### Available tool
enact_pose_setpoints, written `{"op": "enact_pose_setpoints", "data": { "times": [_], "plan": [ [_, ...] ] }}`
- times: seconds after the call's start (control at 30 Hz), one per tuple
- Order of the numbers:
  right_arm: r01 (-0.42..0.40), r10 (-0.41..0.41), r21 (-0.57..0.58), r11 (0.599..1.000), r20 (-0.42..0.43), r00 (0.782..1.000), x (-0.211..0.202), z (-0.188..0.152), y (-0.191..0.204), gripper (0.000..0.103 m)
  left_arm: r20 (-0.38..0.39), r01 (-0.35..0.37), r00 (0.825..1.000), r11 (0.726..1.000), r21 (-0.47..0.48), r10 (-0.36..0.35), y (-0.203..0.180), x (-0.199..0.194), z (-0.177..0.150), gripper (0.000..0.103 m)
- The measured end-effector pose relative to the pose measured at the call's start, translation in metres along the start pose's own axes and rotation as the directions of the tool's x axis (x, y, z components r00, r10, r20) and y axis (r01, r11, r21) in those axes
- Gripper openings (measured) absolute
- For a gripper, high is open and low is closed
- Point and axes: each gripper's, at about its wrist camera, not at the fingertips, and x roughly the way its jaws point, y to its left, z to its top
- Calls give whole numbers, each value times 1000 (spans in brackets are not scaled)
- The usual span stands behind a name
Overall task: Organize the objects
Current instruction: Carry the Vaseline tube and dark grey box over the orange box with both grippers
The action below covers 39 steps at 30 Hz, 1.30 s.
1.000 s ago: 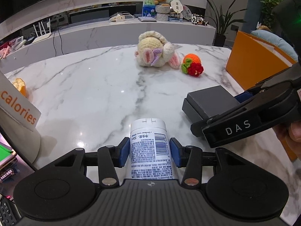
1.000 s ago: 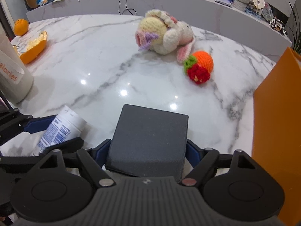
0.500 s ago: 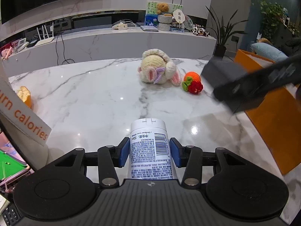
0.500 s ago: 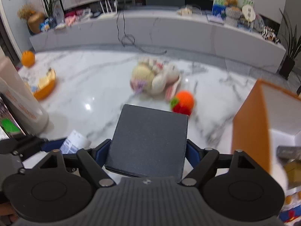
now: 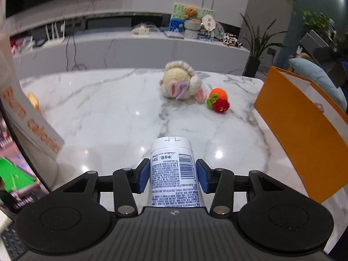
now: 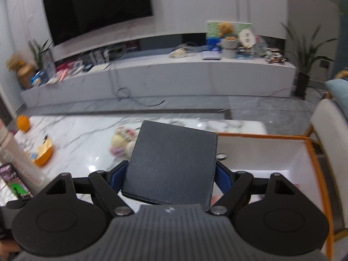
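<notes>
Surface: white grey-veined marble table [image 5: 108, 117] under both your tools; long white media bench [image 6: 195, 74] and dark wall screen [image 6: 97, 6] behind.
Around: cream crocheted rabbit toy [image 5: 180, 80] lies mid-table, orange-and-red crocheted fruit [image 5: 218, 101] just beside it; tall white container with orange lettering [image 5: 37, 130] at your left edge.
Left gripper [image 5: 173, 175]: pinching a white printed-label bottle [image 5: 173, 174], cap forward, above the table.
Right gripper [image 6: 171, 176]: clamped on a dark grey textured box [image 6: 174, 165].
Hard to read: right view motion-blurred; the box hides part of the rabbit.
Container: orange open-topped carton with white lining [image 6: 282, 152] at the table's right; contents too blurred to tell.
</notes>
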Motion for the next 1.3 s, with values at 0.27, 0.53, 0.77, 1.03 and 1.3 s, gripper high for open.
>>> {"op": "enact_pose_setpoints", "data": {
  "times": [0.27, 0.53, 0.77, 1.03, 1.3],
  "plan": [
    [24, -26, 85, 996, 27, 999, -22, -6, -42, 82, 38, -3, 999, 997, 73, 0, -36, -19, 12, 53],
    [40, -44, 133, 990, 31, 999, -35, -18, -80, 82, 81, 41, 995, 991, 130, -52, -94, -39, 30, 53],
    [64, -75, 222, 973, 44, 996, -46, -25, -125, 82, 116, 111, 983, 966, 234, -141, -166, -52, 57, 53],
    [60, -78, 260, 964, 59, 995, -53, -27, -146, 82, 88, 190, 969, 927, 323, -230, -240, -38, 63, 53],
    [58, -79, 291, 955, 60, 995, -57, -33, -164, 82, 19, 243, 964, 909, 337, -265, -276, -2, 64, 49]
  ]
}}
